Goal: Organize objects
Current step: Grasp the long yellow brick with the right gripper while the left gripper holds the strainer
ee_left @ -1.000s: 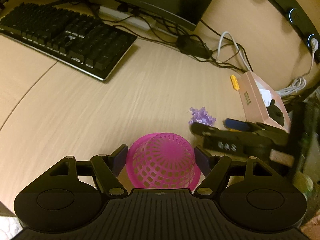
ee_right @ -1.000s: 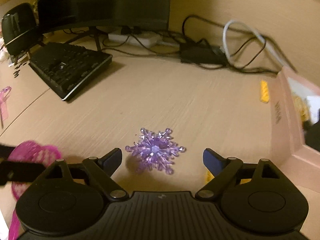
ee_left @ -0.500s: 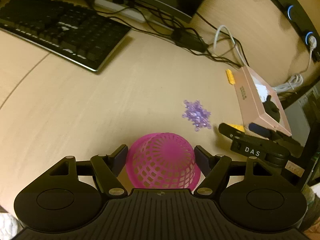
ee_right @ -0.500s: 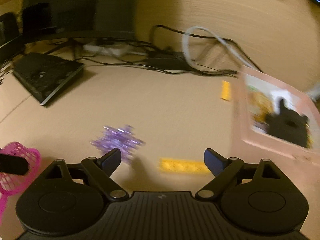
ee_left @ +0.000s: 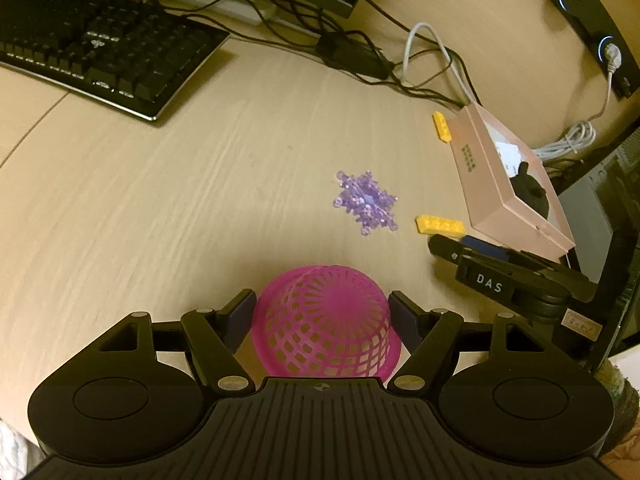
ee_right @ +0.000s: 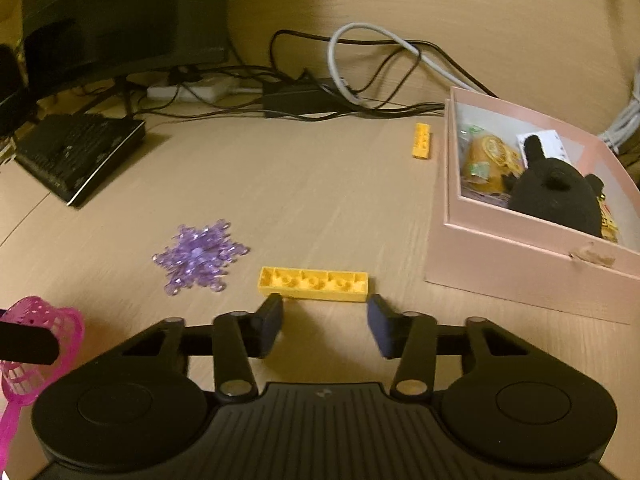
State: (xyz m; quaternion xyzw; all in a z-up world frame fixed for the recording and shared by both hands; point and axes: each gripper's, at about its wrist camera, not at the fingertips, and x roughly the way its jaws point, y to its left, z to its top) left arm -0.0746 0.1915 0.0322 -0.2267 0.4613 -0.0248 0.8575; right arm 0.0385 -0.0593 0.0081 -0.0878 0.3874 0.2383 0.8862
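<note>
My left gripper [ee_left: 322, 312] is shut on an upturned pink lattice basket [ee_left: 326, 320], whose rim also shows at the left edge of the right wrist view [ee_right: 48, 316]. A purple crystal snowflake [ee_left: 366, 202] [ee_right: 200, 256] lies flat on the desk. To its right lies a long yellow brick [ee_right: 314, 282] [ee_left: 440, 225], studs down. My right gripper [ee_right: 325, 304] [ee_left: 460, 244] hovers just short of that brick. Its jaws are closing, still apart, with nothing between the pads. A second yellow brick [ee_right: 422, 140] lies farther back beside the box.
A pink open box [ee_right: 520, 260] at the right holds a black plush toy [ee_right: 556, 196] and snack packets. A black keyboard [ee_left: 100, 44] sits at the back left. Tangled cables [ee_right: 340, 96], a power strip and a monitor line the back edge.
My right gripper swung right, from over the purple snowflake to the long yellow brick, and its jaws narrowed. The left gripper kept its hold on the basket and barely shifted.
</note>
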